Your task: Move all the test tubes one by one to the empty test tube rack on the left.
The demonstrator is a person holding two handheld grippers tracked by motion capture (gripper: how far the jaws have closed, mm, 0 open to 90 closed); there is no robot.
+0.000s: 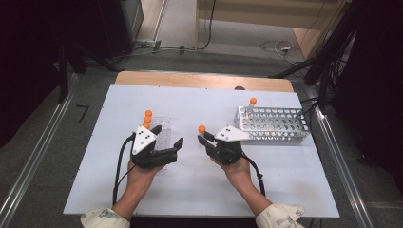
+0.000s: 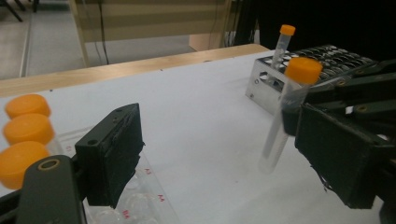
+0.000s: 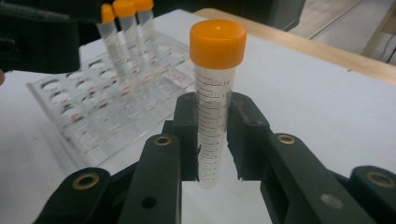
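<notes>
We see the right gripper (image 1: 205,137) closed on a clear tube with an orange cap (image 3: 212,107), its two black jaws pressing the tube's sides about halfway down. The tube stands upright between them, above the white table (image 1: 199,190), near the middle of it. The left gripper (image 1: 167,142) has its jaws spread wide, nothing between them, just beside the near right corner of a clear plastic rack (image 3: 100,109) on the left of the table. Three more capped tubes (image 1: 148,118) stand in a row in that rack. Far right on the table sits a metal rack with many holes (image 1: 275,122), and one capped tube (image 1: 250,107) stands at its far left corner.
</notes>
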